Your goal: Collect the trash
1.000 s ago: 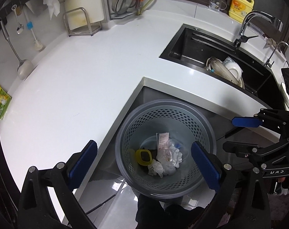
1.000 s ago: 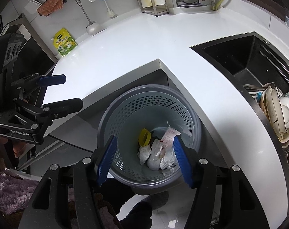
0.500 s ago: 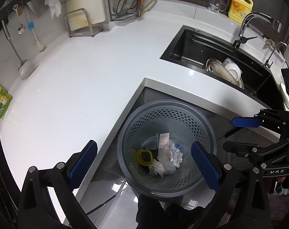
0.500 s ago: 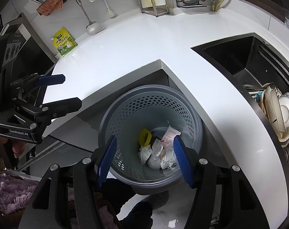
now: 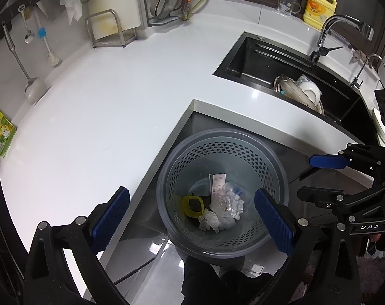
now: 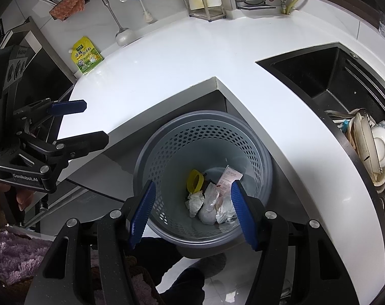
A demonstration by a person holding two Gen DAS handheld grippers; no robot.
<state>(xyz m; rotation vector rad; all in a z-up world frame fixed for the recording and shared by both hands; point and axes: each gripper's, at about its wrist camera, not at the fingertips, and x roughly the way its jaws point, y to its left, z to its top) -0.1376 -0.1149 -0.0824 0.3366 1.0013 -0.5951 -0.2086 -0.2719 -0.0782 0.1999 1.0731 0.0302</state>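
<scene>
A grey perforated trash bin (image 5: 273,162) stands on the floor in the inner corner of the white counter; it also shows in the right wrist view (image 6: 151,157). It holds crumpled white tissues (image 5: 212,219), a receipt (image 5: 217,184), clear plastic and a yellow ring-shaped item (image 5: 192,204). My left gripper (image 5: 192,219) hovers above the bin, open and empty. My right gripper (image 6: 192,212) hovers above the bin too, open and empty. Each gripper shows in the other's view, the right one (image 5: 319,178) and the left one (image 6: 83,122).
The white L-shaped counter (image 5: 111,101) wraps around the bin. A black sink (image 5: 273,61) with dishes (image 5: 301,91) lies to the right. A green-yellow packet (image 6: 86,56), a ladle, a brush and racks line the back wall. A purple rug (image 6: 11,256) lies on the floor.
Both grippers have drifted very slightly over the bin. Nothing was taken or dropped.
</scene>
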